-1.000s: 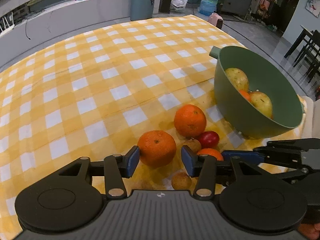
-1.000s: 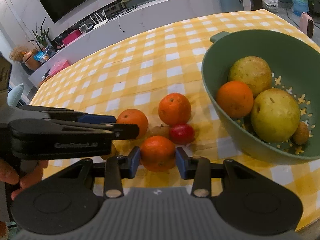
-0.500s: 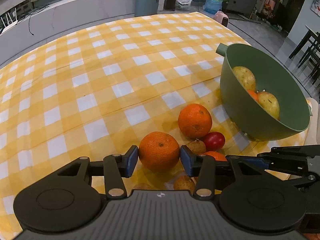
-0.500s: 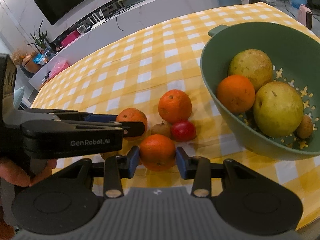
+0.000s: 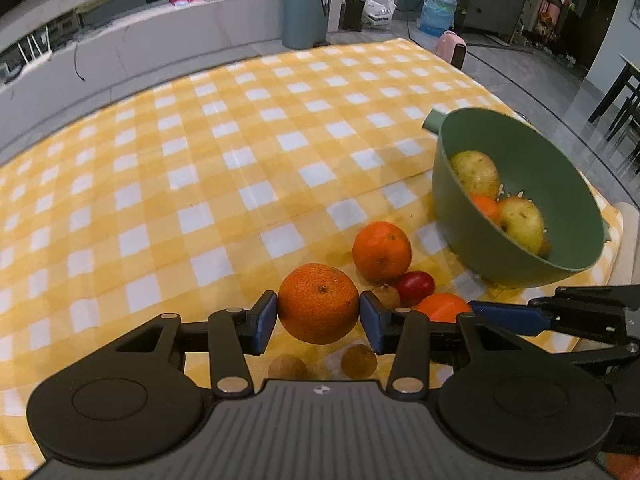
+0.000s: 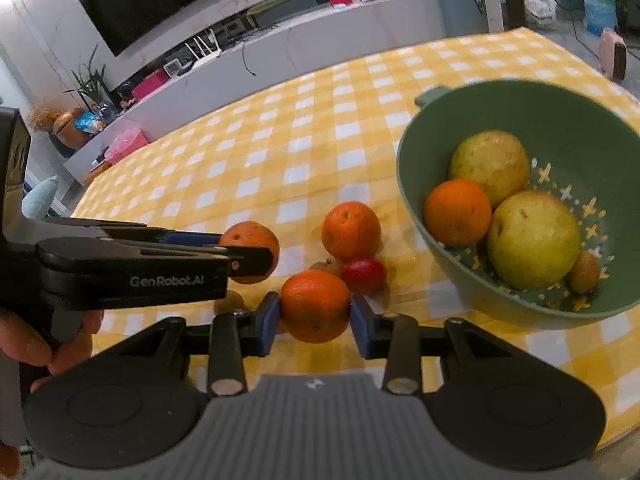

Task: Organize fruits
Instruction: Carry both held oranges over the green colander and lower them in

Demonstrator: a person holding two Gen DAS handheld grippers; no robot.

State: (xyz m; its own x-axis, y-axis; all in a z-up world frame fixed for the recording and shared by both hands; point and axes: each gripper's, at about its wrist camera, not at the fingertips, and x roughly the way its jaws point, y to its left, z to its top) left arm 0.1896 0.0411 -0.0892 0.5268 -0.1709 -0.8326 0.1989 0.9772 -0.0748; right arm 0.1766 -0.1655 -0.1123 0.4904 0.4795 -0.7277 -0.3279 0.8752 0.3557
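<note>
My left gripper (image 5: pixel 319 318) is shut on an orange (image 5: pixel 318 302) and holds it just above the yellow checked cloth (image 5: pixel 200 184). My right gripper (image 6: pixel 315 318) is shut on another orange (image 6: pixel 315 305), also lifted slightly. A third orange (image 6: pixel 351 230), a small red fruit (image 6: pixel 364 274) and a small brown fruit (image 6: pixel 326 267) lie on the cloth between the grippers and the green colander bowl (image 6: pixel 576 120). The bowl holds two yellow-green pears (image 6: pixel 532 238), an orange (image 6: pixel 457 212) and a small brown fruit (image 6: pixel 584 272).
Two small brown fruits (image 5: pixel 359 361) lie on the cloth under my left gripper. The left gripper body (image 6: pixel 120 268) sits close on the left in the right wrist view. The table's right edge is just past the bowl (image 5: pixel 520 196).
Both grippers have closed on their oranges and raised them off the cloth. The view has pulled back and up a little.
</note>
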